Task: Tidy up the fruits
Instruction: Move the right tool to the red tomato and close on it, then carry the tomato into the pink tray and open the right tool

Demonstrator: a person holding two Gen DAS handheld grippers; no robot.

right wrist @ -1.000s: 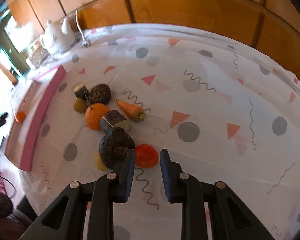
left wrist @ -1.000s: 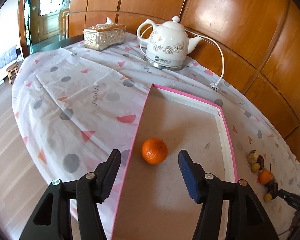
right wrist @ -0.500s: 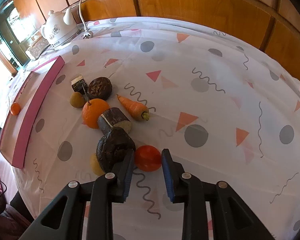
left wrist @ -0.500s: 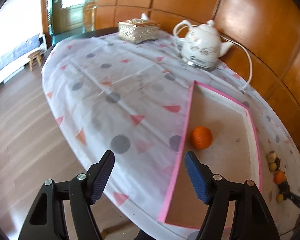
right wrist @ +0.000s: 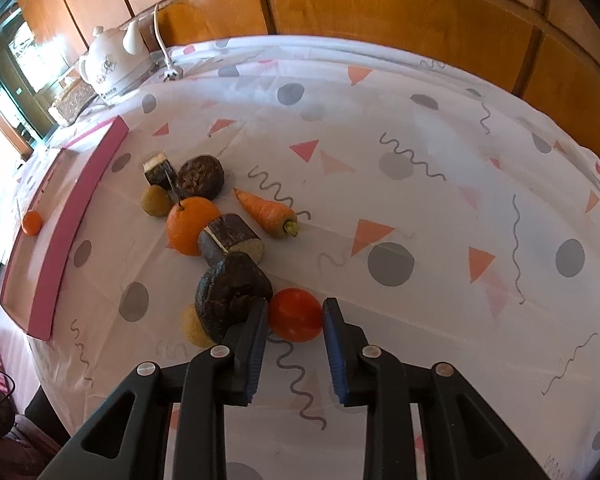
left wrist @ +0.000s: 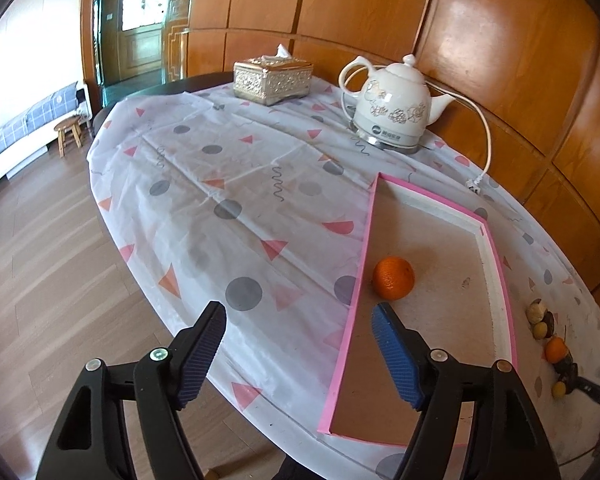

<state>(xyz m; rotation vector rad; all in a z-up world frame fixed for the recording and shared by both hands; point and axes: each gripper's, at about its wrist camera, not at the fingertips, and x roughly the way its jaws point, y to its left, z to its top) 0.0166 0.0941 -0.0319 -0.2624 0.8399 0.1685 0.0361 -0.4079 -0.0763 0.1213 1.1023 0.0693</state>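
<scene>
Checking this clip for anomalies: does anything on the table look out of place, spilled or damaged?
One oddity: an orange carrot with a green stem end lies in the fruit pile beside the large orange with a stalk, a vegetable among fruit. The kettle's white plug lies loose on the cloth. Nothing looks spilled or damaged.

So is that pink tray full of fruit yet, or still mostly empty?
Mostly empty. The pink tray holds just one small orange; the rest of its floor is bare, and the other produce lies outside on the tablecloth.

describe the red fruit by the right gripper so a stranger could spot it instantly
On the patterned tablecloth, a row of produce runs out from the pink tray. The red fruit lies at the near end, between the right gripper fingertips: the only glossy red ball beside dark lumps.
</scene>
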